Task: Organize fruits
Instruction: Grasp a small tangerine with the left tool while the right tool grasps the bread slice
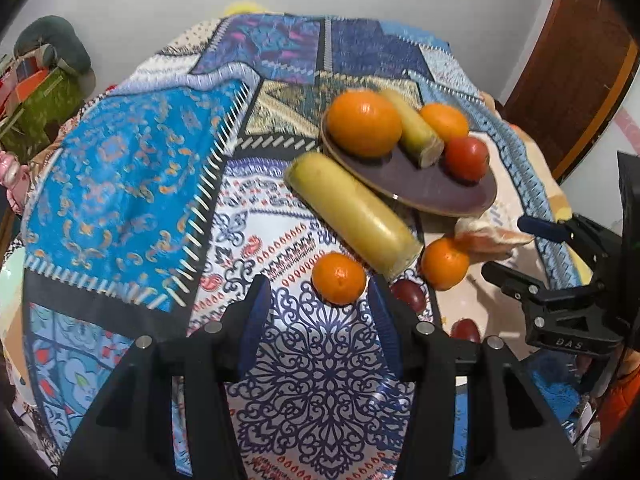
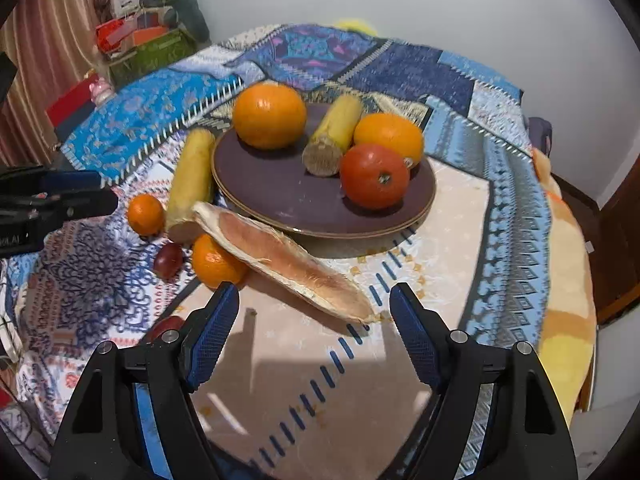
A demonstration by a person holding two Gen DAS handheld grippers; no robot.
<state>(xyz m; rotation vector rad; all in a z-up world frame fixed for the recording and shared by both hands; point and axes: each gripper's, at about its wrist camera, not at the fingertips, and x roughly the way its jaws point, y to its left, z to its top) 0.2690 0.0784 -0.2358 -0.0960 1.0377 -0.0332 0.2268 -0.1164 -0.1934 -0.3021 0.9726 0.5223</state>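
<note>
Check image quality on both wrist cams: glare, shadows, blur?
Left wrist: heavy fisheye bend, glare spot on the large orange, right gripper softly blurred. Right wrist: right gripper casts hard shadows on the beige cloth; dark purple plate sharp.

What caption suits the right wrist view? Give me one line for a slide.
Open right gripper faces a pomelo wedge before a purple plate holding oranges, sugarcane and a tomato.

Home room, patchwork cloth (image 2: 460, 80) over a table, curtain (image 2: 48, 60), wooden door (image 1: 580, 80), cluttered basket (image 2: 152, 52)
</note>
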